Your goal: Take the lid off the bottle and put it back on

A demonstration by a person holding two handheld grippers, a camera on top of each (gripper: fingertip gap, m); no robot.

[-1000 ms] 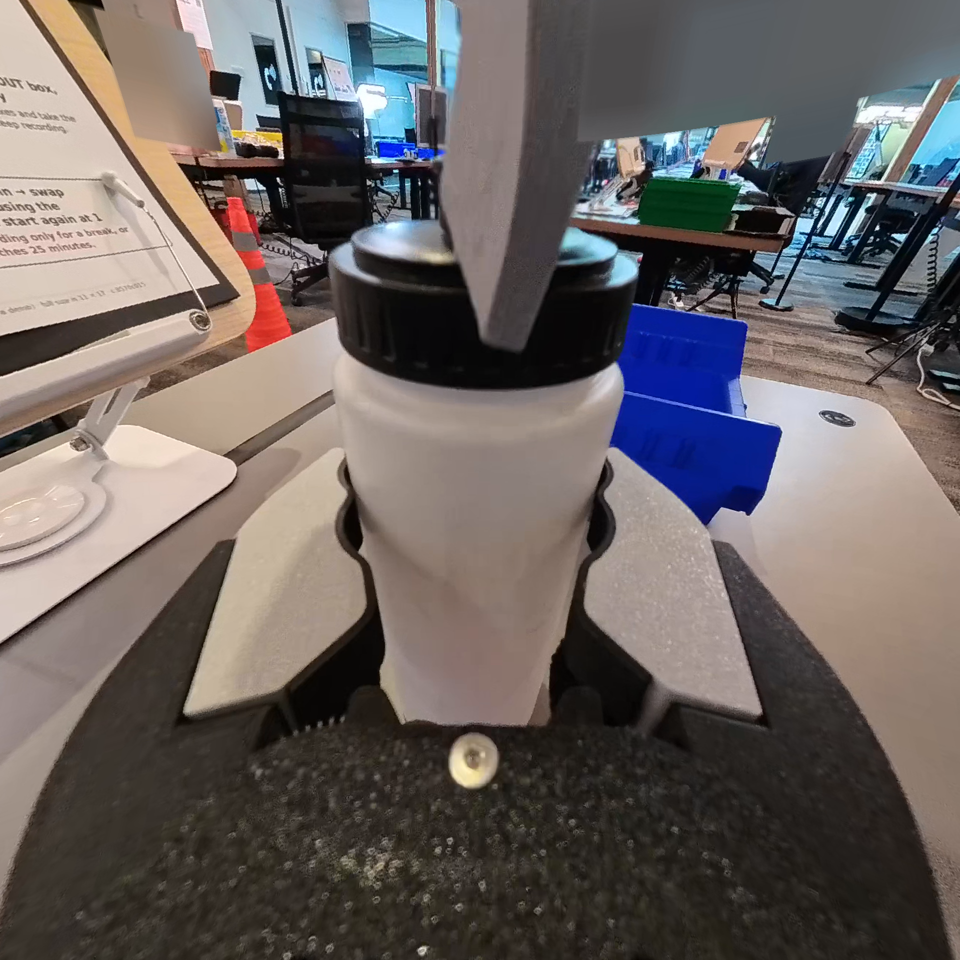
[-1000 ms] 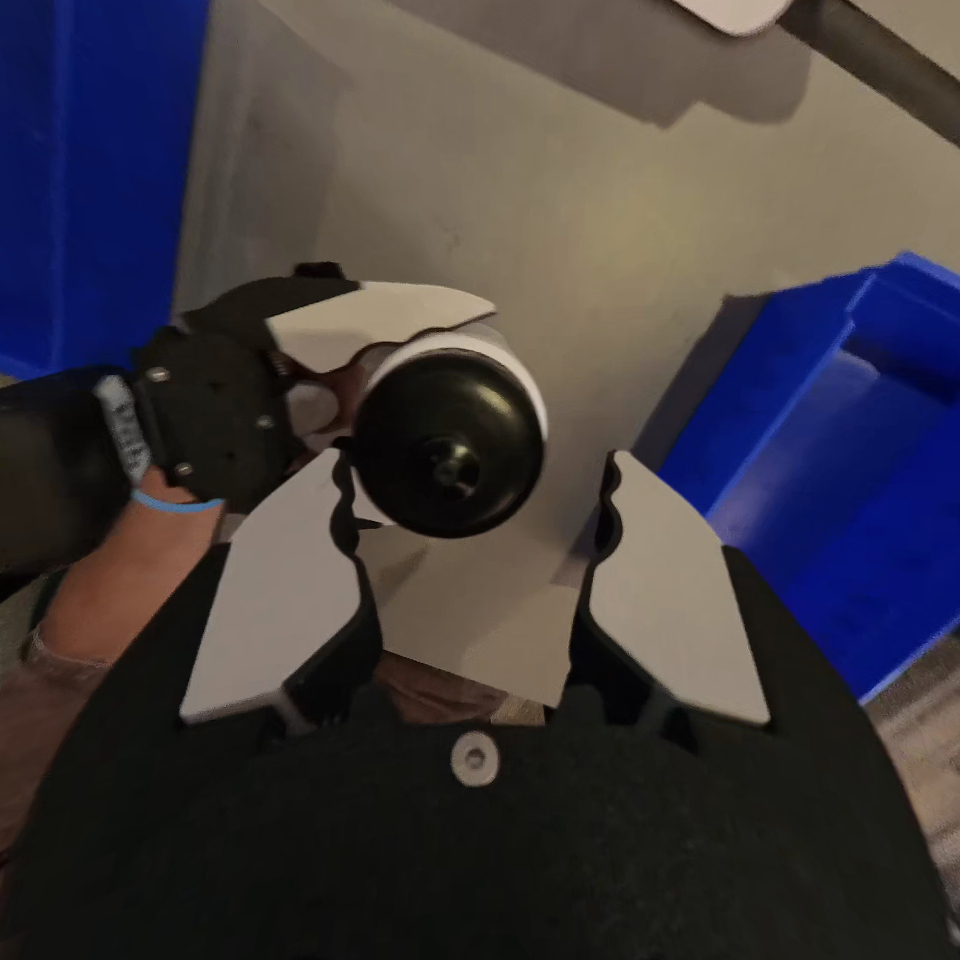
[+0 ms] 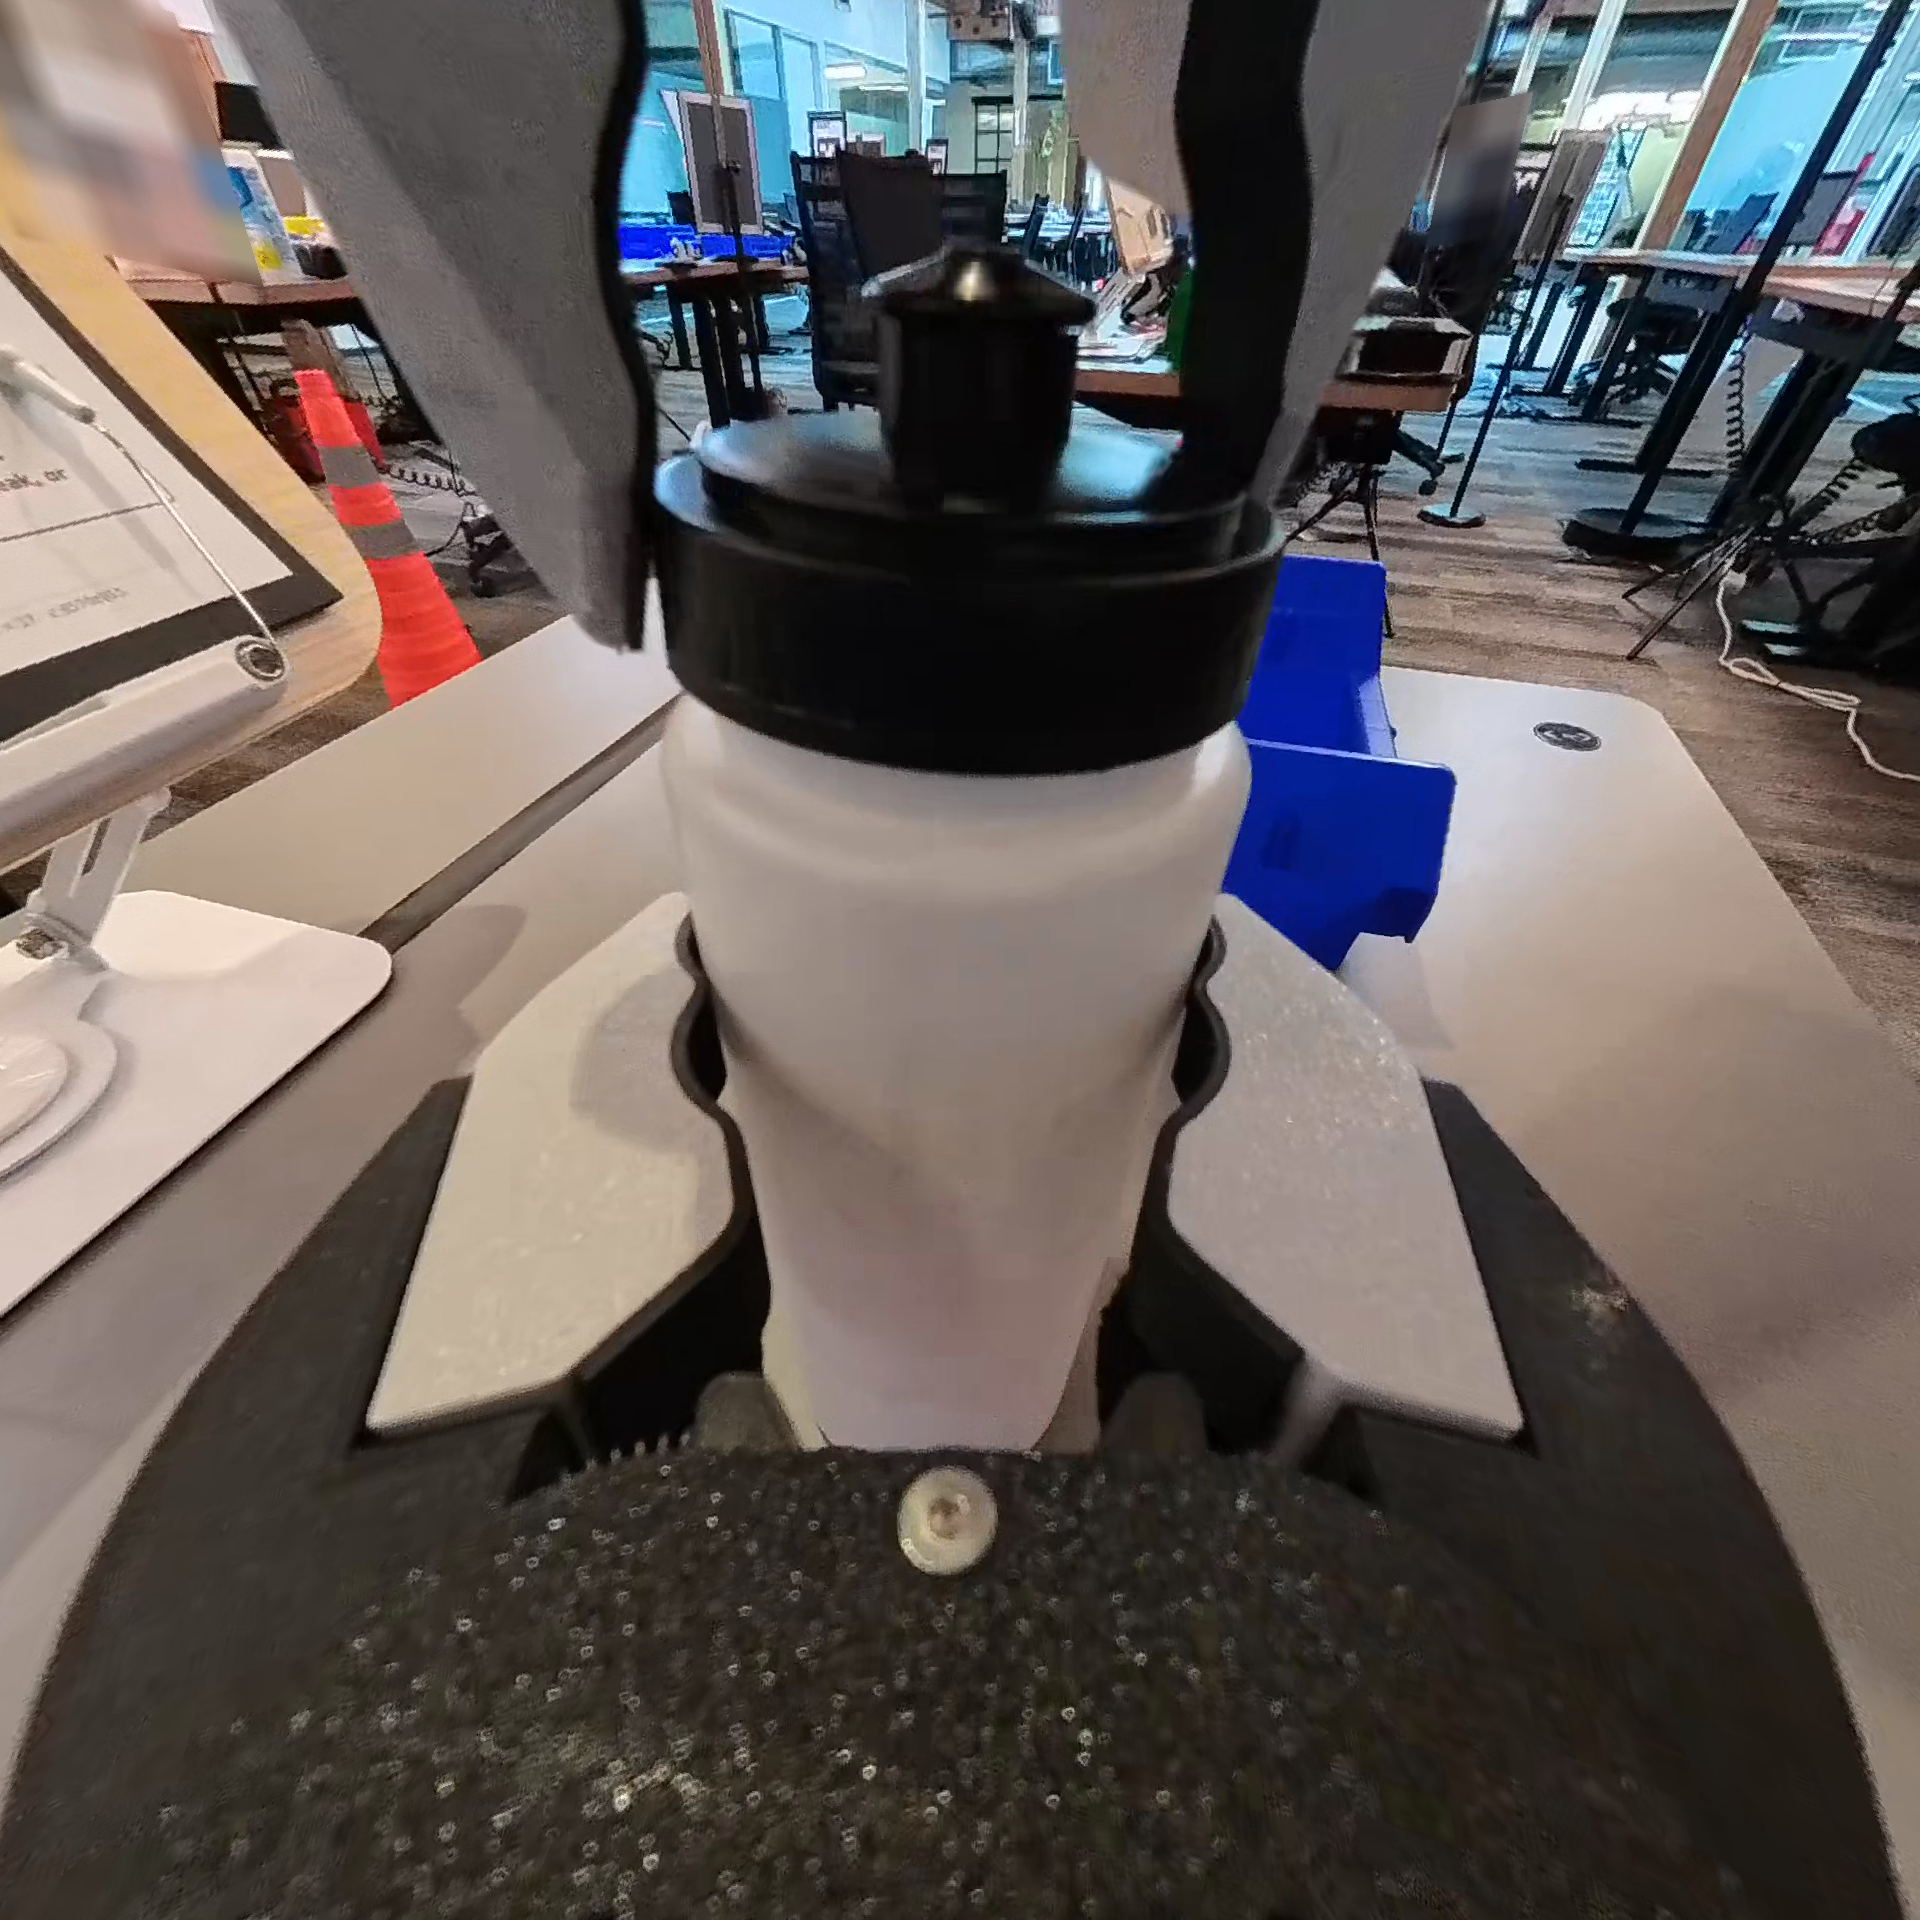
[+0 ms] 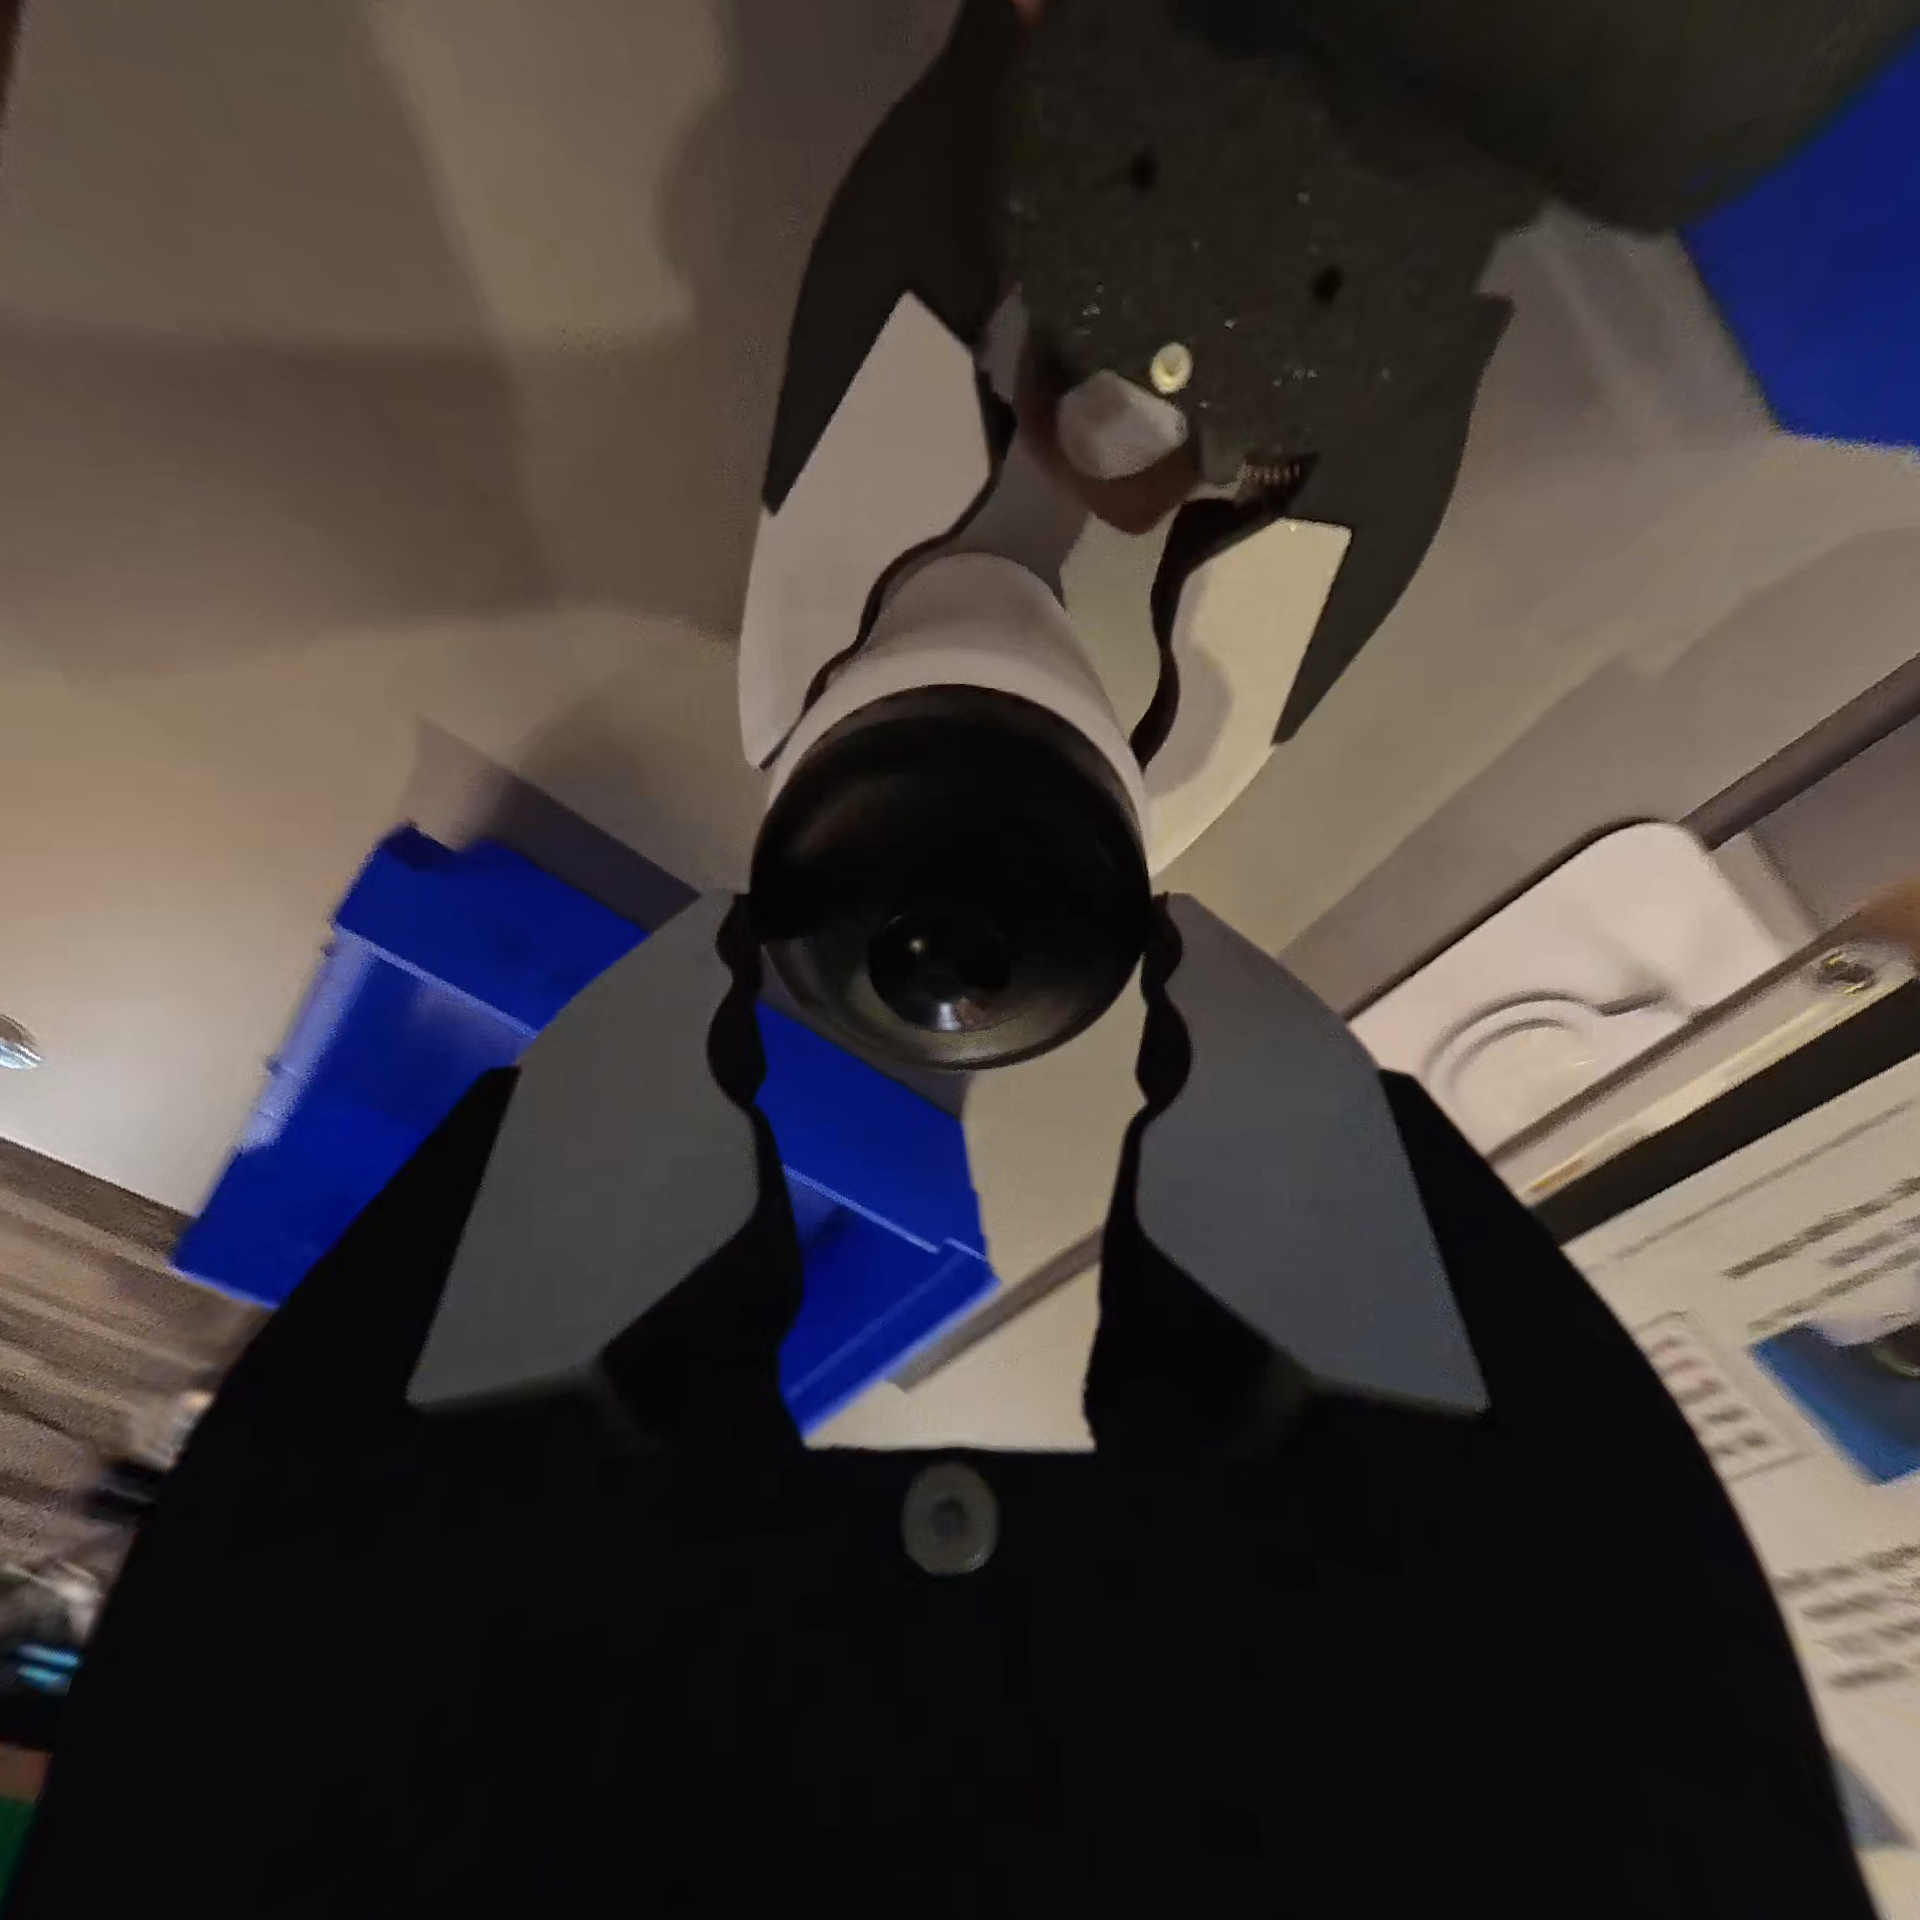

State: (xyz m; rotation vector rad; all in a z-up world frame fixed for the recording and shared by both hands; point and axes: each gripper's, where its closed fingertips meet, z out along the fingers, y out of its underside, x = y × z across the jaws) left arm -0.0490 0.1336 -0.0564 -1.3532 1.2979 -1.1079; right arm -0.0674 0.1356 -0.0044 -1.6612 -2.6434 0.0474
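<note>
A white bottle (image 3: 956, 987) with a black lid (image 3: 956, 644) stands upright on the table. My left gripper (image 3: 951, 935) is shut on the bottle's body, with both pads pressed against its sides. My right gripper comes down from above; its grey fingers (image 3: 499, 312) straddle the lid in the left wrist view. In the right wrist view my right gripper (image 4: 945, 920) is shut on the lid (image 4: 945, 883), with both fingertips against its rim. The bottle (image 4: 977, 634) and the left gripper (image 4: 987, 727) around it show beyond the lid.
A blue bin (image 3: 1340, 831) stands on the table (image 3: 1662, 1039) just behind and right of the bottle; it also shows in the right wrist view (image 4: 468, 1039). A white stand with a document board (image 3: 156, 987) is at the left. An orange cone (image 3: 395, 540) stands on the floor beyond.
My right gripper has moved over the lid, turned about it and narrowed from open onto its rim. The left gripper has kept its hold on the bottle.
</note>
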